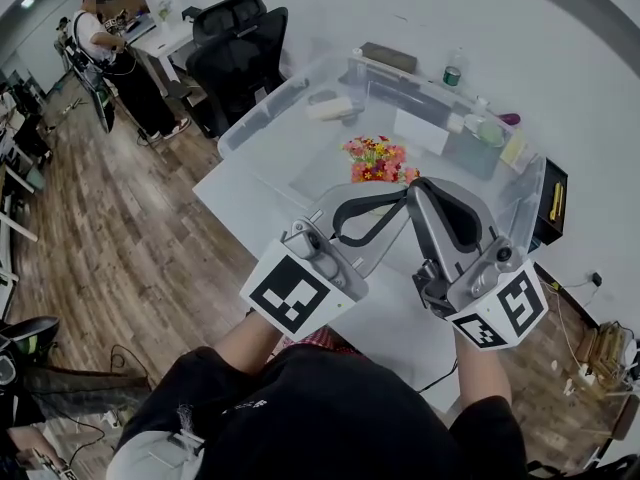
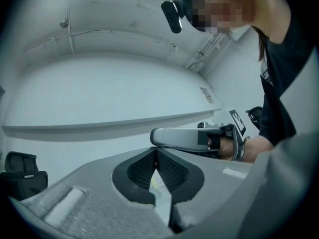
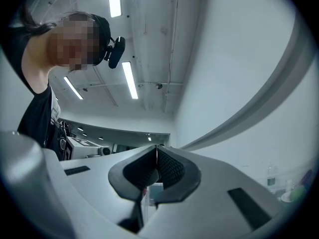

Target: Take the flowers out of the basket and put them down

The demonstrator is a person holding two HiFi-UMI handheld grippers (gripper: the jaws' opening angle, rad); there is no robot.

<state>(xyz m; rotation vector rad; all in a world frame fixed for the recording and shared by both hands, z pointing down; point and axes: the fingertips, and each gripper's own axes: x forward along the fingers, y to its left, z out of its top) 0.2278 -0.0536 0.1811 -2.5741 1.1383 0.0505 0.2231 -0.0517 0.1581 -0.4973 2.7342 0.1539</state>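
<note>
I hold my left tongs (image 1: 392,206) and my right tongs (image 1: 418,196) side by side above the near part of the white table (image 1: 250,203), both pointing away from me and slightly upward. The left tongs (image 2: 156,156) are pressed together, their black ribbed pads meeting with nothing between them. The right tongs (image 3: 157,153) are pressed together the same way and are also empty. In the left gripper view the right tongs (image 2: 157,137) lie crosswise just beyond my left tips, with my hand (image 2: 234,146) wrapped round their handle.

The small bunch of red, yellow and orange flowers (image 1: 378,160) lies just past my tong tips, within the walls of the large clear plastic bin (image 1: 270,108) that takes up the far part of the table. The bunch sits toward the bin's near side, and neither pair of tongs touches it. A white roll-shaped thing (image 1: 330,108) lies further back in the bin, toward its left wall.

A dark flat box (image 1: 388,58) and a green-capped bottle (image 1: 455,68) stand along the table's far edge. Two black office chairs (image 1: 235,43) stand off the far left corner, and a person in a white top (image 1: 110,48) stands beyond them on the wooden floor (image 1: 130,238).
</note>
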